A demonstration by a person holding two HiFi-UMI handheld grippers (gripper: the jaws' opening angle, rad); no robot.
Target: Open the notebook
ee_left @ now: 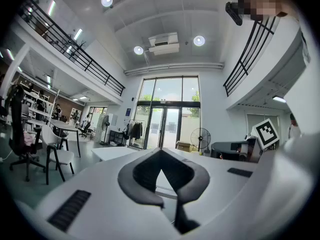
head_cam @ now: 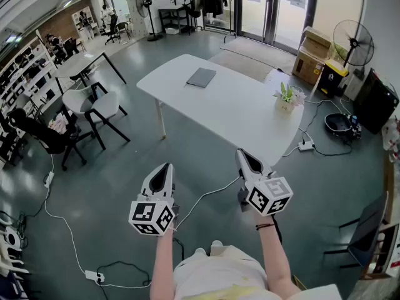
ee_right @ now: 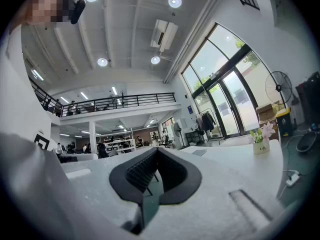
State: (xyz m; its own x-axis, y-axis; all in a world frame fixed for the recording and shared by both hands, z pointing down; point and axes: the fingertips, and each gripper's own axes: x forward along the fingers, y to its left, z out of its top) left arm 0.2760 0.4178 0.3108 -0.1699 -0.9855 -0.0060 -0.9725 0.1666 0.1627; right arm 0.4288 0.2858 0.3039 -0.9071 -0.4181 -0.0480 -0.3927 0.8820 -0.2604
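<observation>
notebook (head_cam: 201,77): thin, flat, closed, grey cover. Probably light, the cover will flex, and it will likely slide on the smooth surface (head_cam: 237,108). Suggest pinning it with one tongs and lifting the cover at the free edge. Can't tell the spine side from here. It sits near the surface's far left corner. left tongs (head_cam: 165,166) and right tongs (head_cam: 241,153) are both pressed together and empty, well short of the near edge.

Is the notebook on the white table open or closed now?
Closed. The notebook lies flat on the white table as one grey slab, cover down, with no pages showing.
</observation>
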